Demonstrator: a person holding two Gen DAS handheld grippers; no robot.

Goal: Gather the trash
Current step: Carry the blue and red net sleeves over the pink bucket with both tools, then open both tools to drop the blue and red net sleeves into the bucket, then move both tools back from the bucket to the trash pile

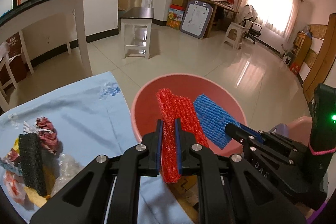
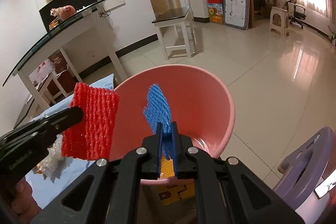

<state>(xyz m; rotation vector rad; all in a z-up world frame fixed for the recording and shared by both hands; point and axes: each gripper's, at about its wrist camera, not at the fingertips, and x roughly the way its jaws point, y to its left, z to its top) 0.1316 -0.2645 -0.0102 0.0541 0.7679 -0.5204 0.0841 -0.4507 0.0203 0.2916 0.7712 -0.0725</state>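
Observation:
My left gripper (image 1: 169, 121) is shut on a red foam net sleeve (image 1: 178, 110) and holds it over the near rim of a pink plastic basin (image 1: 147, 91). My right gripper (image 2: 167, 123) is shut on a blue foam net sleeve (image 2: 156, 104) and holds it above the same basin (image 2: 210, 102). In the left wrist view the blue sleeve (image 1: 212, 117) hangs to the right of the red one. In the right wrist view the red sleeve (image 2: 92, 125) is to the left, held by the left gripper.
A heap of trash (image 1: 35, 159) with a black foam net, red wrapper and clear plastic lies on the light blue tablecloth (image 1: 88, 110). A purple stool (image 2: 304, 163) stands to the right of the basin. A glass-topped white table (image 1: 63, 3) and a small bench (image 1: 137, 33) stand beyond.

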